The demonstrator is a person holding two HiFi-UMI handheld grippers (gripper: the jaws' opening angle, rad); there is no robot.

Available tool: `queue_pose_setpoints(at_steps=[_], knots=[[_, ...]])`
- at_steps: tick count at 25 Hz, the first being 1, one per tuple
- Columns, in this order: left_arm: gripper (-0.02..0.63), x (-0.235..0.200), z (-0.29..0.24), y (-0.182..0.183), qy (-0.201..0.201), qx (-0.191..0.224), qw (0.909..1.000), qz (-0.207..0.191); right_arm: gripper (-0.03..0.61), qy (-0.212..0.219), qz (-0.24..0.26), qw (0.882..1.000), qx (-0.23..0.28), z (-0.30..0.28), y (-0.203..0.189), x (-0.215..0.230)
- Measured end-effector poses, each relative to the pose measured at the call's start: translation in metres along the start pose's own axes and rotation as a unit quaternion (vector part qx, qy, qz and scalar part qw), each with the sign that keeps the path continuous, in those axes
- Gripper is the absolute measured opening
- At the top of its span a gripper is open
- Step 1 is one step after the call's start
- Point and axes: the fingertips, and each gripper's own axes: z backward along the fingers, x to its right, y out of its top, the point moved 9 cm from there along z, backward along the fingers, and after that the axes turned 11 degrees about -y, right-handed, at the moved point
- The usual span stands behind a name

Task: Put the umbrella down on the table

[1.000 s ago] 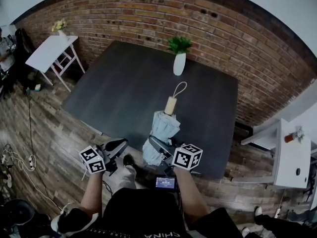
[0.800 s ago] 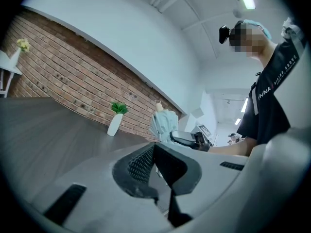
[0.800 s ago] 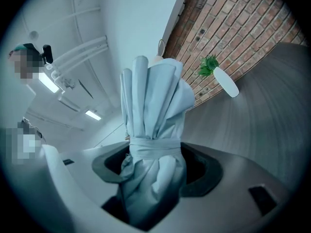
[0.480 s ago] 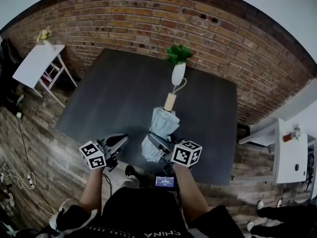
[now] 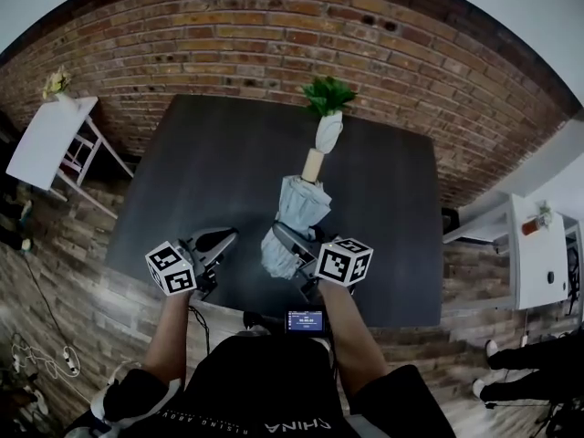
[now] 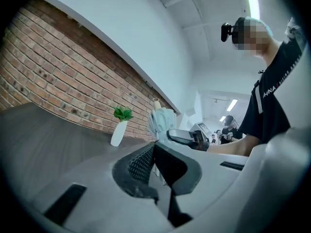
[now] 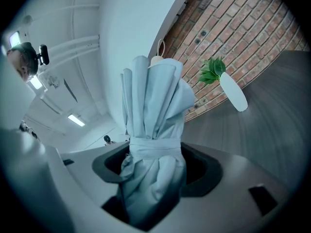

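A folded pale blue umbrella (image 5: pixel 294 219) with a wooden handle is held above the near part of the dark table (image 5: pixel 210 167); its handle end points toward the brick wall. My right gripper (image 5: pixel 294 249) is shut on its strapped lower part, and the right gripper view shows the umbrella (image 7: pixel 154 144) filling the space between the jaws. My left gripper (image 5: pixel 217 243) hovers over the table's near edge to the umbrella's left, jaws together with nothing between them. In the left gripper view the umbrella (image 6: pixel 162 121) and the right gripper (image 6: pixel 187 138) appear beyond the left gripper (image 6: pixel 156 165).
A white vase with a green plant (image 5: pixel 328 126) stands on the table near the wall, just beyond the umbrella's handle. A white side table (image 5: pixel 41 140) is at the left and a white shelf (image 5: pixel 538 263) at the right. A brick wall (image 5: pixel 274 35) backs the table.
The view has shifted forward, so the table lies more squarely under both grippers. The umbrella stays in the right gripper, its handle now closer to the vase.
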Motion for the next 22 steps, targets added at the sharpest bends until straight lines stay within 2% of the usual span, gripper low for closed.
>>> queue_pose_setpoints(at_steps=[9,14,22], knots=[[0.002,-0.044,-0.002,0.010,0.001,0.001,0.9999,0.016,0.298,-0.025,0.014,1.000,-0.009,-0.030,0.012,0.004],[0.002,-0.043,-0.017,0.006,0.010,0.010,0.9996,0.026,0.298,-0.016,0.018,1.000,-0.016,-0.031,0.020,0.012],[0.002,-0.043,-0.034,0.017,0.022,0.012,0.9996,0.015,0.298,0.000,0.027,0.999,-0.022,-0.034,0.036,0.022]])
